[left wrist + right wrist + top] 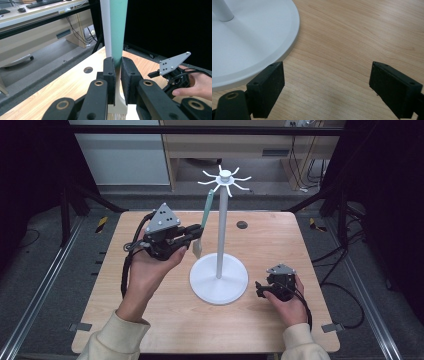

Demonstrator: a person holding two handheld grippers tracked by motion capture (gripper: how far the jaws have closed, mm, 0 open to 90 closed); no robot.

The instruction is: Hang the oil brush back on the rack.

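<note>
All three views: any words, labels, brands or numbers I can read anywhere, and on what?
None can be read.
The brush in the left tongs: plain teal handle, no print.
The white stand and the wooden table: no markings.
The grey plate on the right tongs: holes and screws, no text.
The pale tag on the desk edge in the left gripper view: too blurred to read.

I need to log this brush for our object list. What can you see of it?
The brush has a long teal handle, tapering upward, and a cream head with pale bristles pointing down. It hangs nearly upright, its top at a hook of the white stand, beside the pole. The left gripper is shut on its lower handle, just above the head. It looks like plastic. It is clear of the table.
</note>
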